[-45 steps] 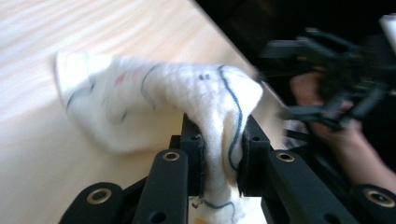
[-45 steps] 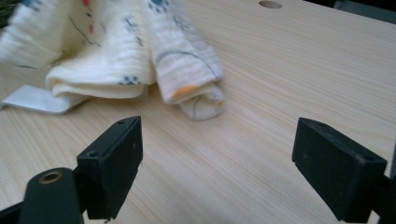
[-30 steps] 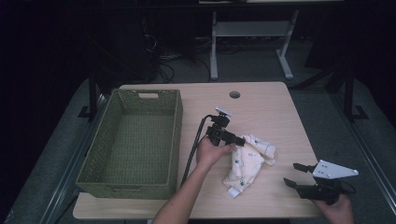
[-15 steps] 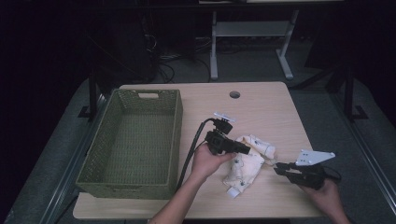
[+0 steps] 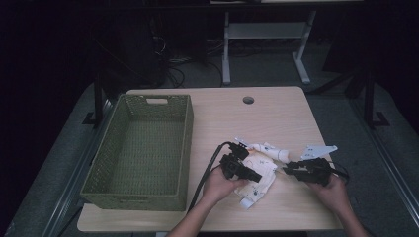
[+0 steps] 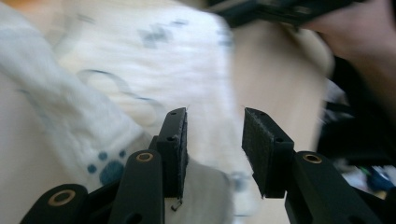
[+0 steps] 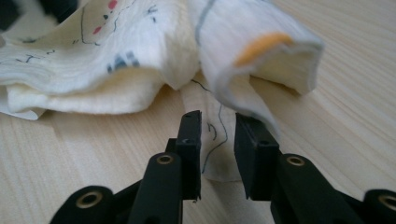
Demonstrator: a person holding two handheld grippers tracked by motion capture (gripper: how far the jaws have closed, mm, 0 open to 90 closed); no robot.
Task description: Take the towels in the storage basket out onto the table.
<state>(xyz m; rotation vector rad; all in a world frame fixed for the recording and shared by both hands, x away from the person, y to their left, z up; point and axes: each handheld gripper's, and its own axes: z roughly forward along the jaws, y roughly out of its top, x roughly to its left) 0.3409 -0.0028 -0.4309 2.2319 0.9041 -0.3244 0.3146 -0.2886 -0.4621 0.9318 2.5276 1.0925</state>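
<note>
- Cream printed cloth (image 5: pixel 259 175) lies crumpled on the wooden table (image 5: pixel 276 118), right of the green woven basket (image 5: pixel 143 148) and near the front edge, with both claws at it.
- Left claw (image 5: pixel 257 176) sits over the cloth's middle, pointing right. Its jaws have just been opening; in the left gripper view the pads (image 6: pixel 180 140) stand apart above the fabric (image 6: pixel 140 60), pressing nothing — released.
- Right claw (image 5: pixel 287 171) comes in from the cloth's right side, tips aimed left at the near edge. Jaws have just been opening a little; in the right gripper view a thin flap of cloth (image 7: pixel 212 140) lies between the pads (image 7: pixel 192 140), but a gap shows each side — not clenched yet.
- Key relation: the cloth lies left of the right claw and straight ahead of its tips; its long axis runs approx. from front-left to back-right, ending in a rolled part (image 5: pixel 272 150).
- The left hand (image 5: pixel 220 185) is nearer the cloth's bulk, the right hand (image 5: pixel 333 190) nearer its free edge.
- Print: small blue paw marks (image 6: pixel 105 165), red dots (image 7: pixel 112 4), an orange patch (image 7: pixel 261 46). No readable writing or brand.
</note>
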